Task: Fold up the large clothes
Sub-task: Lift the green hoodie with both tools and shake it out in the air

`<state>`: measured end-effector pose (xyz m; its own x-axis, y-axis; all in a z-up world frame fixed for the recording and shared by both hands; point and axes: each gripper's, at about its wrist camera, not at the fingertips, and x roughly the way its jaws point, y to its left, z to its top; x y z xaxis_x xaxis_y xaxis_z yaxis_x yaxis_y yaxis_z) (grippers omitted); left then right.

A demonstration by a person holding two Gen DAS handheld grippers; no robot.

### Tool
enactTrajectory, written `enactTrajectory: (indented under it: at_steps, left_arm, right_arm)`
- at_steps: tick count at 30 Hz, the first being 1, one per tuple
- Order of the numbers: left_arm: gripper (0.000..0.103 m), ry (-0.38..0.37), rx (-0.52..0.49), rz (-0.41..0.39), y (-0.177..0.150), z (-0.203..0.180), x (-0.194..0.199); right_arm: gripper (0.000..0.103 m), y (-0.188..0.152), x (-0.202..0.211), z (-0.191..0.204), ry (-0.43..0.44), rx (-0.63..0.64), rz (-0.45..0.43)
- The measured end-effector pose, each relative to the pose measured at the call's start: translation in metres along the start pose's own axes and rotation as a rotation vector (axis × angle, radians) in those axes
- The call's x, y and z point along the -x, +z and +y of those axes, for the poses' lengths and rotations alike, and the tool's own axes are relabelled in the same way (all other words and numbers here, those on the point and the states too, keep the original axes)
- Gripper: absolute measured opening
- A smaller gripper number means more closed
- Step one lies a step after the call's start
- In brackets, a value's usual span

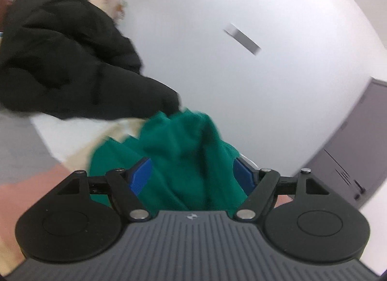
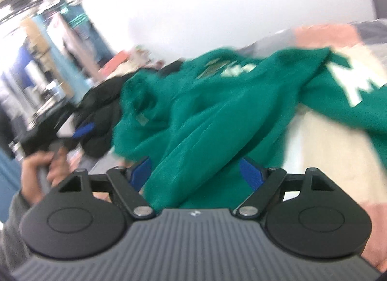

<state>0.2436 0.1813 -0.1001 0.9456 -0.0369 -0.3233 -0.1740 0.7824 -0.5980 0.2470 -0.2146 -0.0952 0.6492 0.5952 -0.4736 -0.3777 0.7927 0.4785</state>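
1. The left tool (image 1: 192,174) stands wide open. Its blue pads (image 1: 140,176) sit on either side of a bunched ridge of the green sweatshirt (image 1: 183,150) without pressing on it, so the cloth lies between them ungripped.

2. The right tool (image 2: 197,172) is likewise spread apart, its pads clear of the green cloth running up between them. With both tools open over loose fabric, my reading is that this is a moment between grips, not a hold.

3. The sweatshirt, the thing to be folded, lies crumpled rather than flat. In the right wrist view it stretches away from the tool, with pale lettering (image 2: 355,85) showing on the far part and a smaller pale print near the middle. It still needs spreading out before any clean fold, I would judge.

4. Under it is a cream-coloured surface (image 2: 321,140), with a pinkish patch at the edges.

5. A black jacket (image 1: 60,58) is heaped just beyond the sweatshirt, touching or nearly touching its far edge; probably it waits its turn.

6. In the right wrist view a hand (image 2: 41,167) grips the left tool's handle at the left edge, a grey sleeve below it.

7. Both views are blurred, so finer details of the folds cannot be told.
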Motion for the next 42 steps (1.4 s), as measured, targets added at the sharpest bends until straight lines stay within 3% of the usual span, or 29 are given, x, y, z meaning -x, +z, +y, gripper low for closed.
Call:
enactTrajectory:
  at_steps: [4, 10, 14, 19, 21, 23, 24, 26, 28, 31, 39, 42]
  left_arm:
    - [0.078, -0.073, 0.008, 0.083, -0.015, -0.012, -0.039]
    - [0.078, -0.091, -0.014, 0.187, -0.039, -0.021, -0.105]
    - [0.078, -0.115, -0.081, 0.234, -0.052, -0.026, -0.136]
    - [0.077, -0.183, -0.042, 0.268, -0.065, -0.024, -0.159]
    - [0.067, -0.199, -0.044, 0.265, -0.068, -0.025, -0.163]
    - [0.055, -0.21, -0.049, 0.262, -0.069, -0.027, -0.164]
    - [0.042, -0.224, -0.058, 0.253, -0.069, -0.028, -0.162]
    - [0.033, -0.326, -0.046, 0.226, -0.069, -0.03, -0.157]
    - [0.027, -0.354, -0.044, 0.223, -0.066, -0.035, -0.153]
    - [0.023, -0.394, -0.068, 0.21, -0.064, -0.044, -0.137]
    - [0.023, -0.548, -0.015, 0.22, -0.061, -0.053, -0.069]
    - [0.023, -0.54, -0.01, 0.241, -0.064, -0.059, -0.043]
  right_arm:
    - [0.082, 0.041, -0.015, -0.018, -0.078, -0.05, -0.054]
    - [0.082, 0.082, -0.071, -0.056, -0.148, -0.164, -0.046]
    - [0.082, 0.082, -0.107, -0.087, -0.151, -0.177, -0.072]
    - [0.082, 0.075, -0.142, -0.118, -0.128, -0.239, -0.035]
    - [0.079, 0.069, -0.155, -0.126, -0.111, -0.263, -0.012]
    - [0.075, 0.065, -0.166, -0.129, -0.097, -0.259, 0.009]
    - [0.069, 0.064, -0.169, -0.129, -0.093, -0.251, 0.012]
    - [0.059, 0.065, -0.171, -0.129, -0.073, -0.244, 0.009]
    - [0.039, 0.067, -0.168, -0.128, -0.035, -0.239, -0.002]
    - [0.023, 0.072, -0.155, -0.117, 0.021, -0.198, -0.028]
    - [0.015, 0.066, -0.086, -0.087, 0.151, -0.197, -0.128]
    - [0.015, 0.056, -0.051, -0.073, 0.175, -0.187, -0.151]
